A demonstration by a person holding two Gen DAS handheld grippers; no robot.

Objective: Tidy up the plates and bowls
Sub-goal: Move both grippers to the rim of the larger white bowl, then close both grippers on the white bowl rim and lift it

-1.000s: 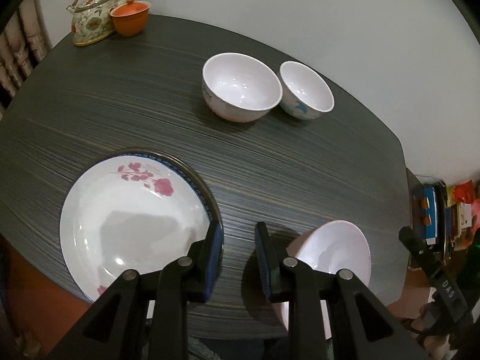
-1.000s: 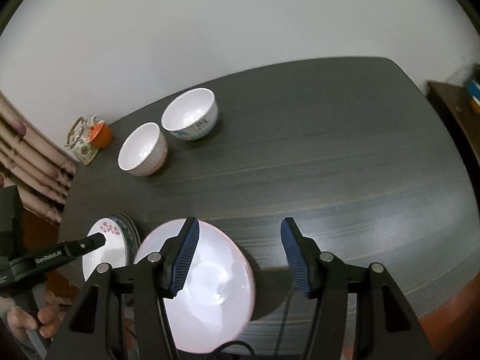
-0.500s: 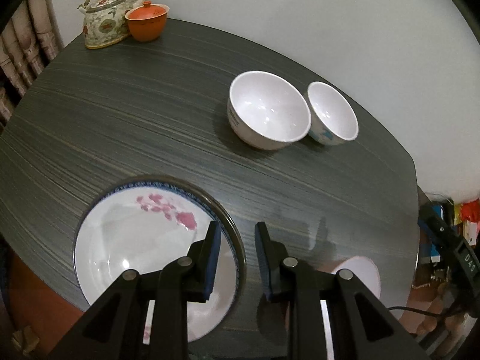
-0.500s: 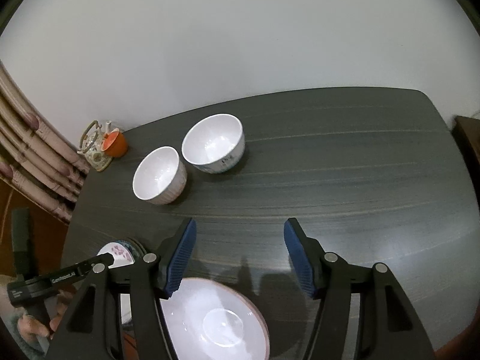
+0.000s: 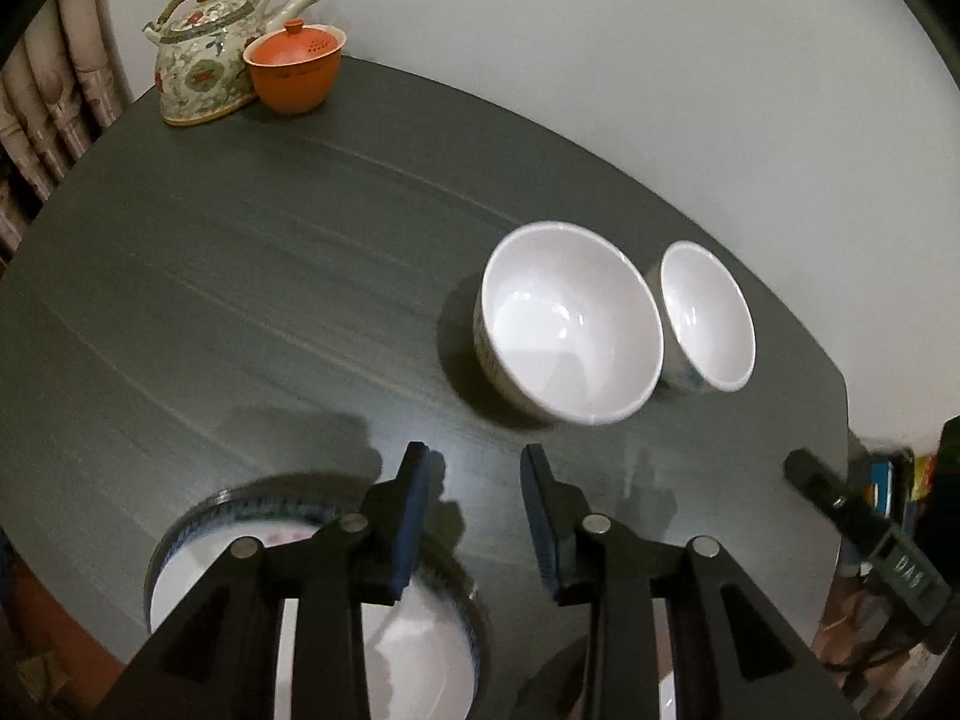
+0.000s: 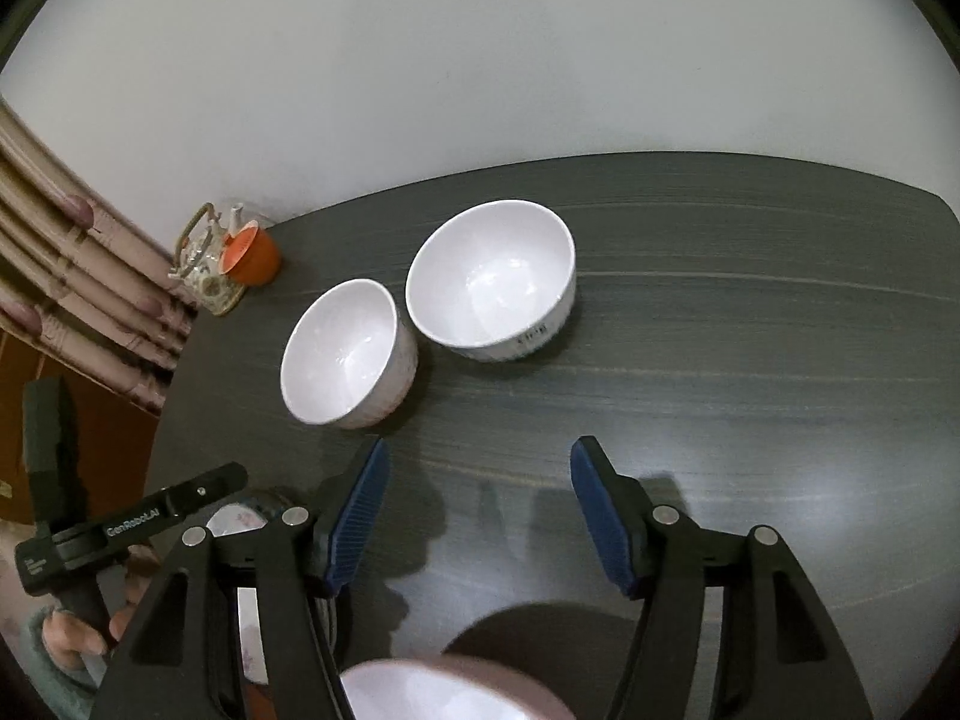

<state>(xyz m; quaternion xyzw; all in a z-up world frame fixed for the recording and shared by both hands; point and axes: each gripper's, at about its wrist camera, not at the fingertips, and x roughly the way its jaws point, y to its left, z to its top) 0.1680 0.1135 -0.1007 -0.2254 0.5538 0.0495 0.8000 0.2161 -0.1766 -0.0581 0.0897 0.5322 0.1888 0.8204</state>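
A: What fills the scene?

B: A dark wood-grain counter. On its near left edge sits a stack of plates, blue-rimmed, under the left gripper.

A: And the bowls?

B: Two white bowls stand touching near the wall side: the larger bowl and the smaller bowl. A pink-rimmed plate lies at the near edge.

A: The grippers?

B: Both are opening with nothing between their jaws; the right gripper stands wider. A teapot and an orange cup sit in the far corner.
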